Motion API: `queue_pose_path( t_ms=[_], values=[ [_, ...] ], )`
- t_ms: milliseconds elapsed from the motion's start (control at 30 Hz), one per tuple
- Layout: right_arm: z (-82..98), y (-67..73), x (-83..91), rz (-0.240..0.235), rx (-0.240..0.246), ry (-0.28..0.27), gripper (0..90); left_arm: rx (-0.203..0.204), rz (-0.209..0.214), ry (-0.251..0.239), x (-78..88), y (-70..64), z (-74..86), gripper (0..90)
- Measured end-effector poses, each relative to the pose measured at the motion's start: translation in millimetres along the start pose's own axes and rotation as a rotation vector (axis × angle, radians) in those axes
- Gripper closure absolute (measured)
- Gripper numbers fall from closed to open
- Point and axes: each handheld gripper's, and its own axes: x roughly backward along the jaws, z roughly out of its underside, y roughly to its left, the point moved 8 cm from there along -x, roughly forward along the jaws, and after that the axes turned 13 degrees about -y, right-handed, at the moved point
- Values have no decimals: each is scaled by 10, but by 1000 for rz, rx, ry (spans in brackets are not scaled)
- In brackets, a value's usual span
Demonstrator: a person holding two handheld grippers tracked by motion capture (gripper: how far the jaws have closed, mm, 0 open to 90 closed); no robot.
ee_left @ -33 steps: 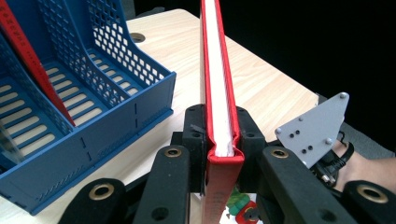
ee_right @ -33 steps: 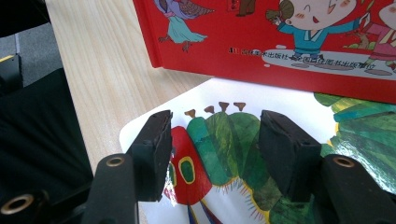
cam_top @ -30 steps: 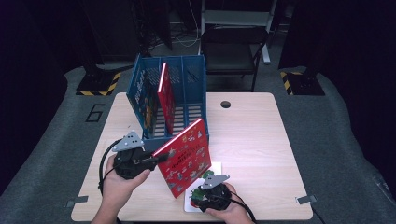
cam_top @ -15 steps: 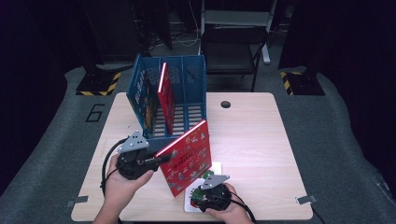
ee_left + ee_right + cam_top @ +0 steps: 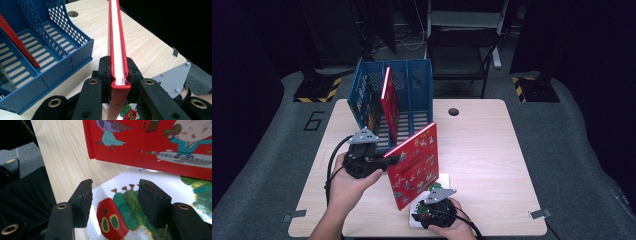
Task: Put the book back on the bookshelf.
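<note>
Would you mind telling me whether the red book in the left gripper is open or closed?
Closed. In the left gripper view the red book has both covers tight around its white pages, and the left gripper is clamped across that edge.

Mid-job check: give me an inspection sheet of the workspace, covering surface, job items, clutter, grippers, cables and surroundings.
Surface: light wooden table, round hole near its far edge.
Job's things: red picture book held on edge, tilted, in front of the blue slotted file rack; another red book already stands in the rack's middle slot. A white caterpillar book lies flat on the table under the right gripper.
Clutter: nothing seen.
Grippers: left gripper shut on the red picture book's spine; right gripper open, jaws over the caterpillar book's cover.
Cables: black cable loops from the left gripper.
Surroundings: dark room, black chair behind the table, grey floor with hazard-striped blocks.
</note>
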Motion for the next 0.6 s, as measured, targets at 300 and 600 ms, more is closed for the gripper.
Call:
queue_pose_path(
  t_ms=[300,600],
  values=[
    [-21,63,-28,-13,-6,3,455,-16,11,20,-31,8,-44,792],
    [-40,12,-16,2,-14,-8,456,-48,7,1,65,-63,104,790]
  ],
)
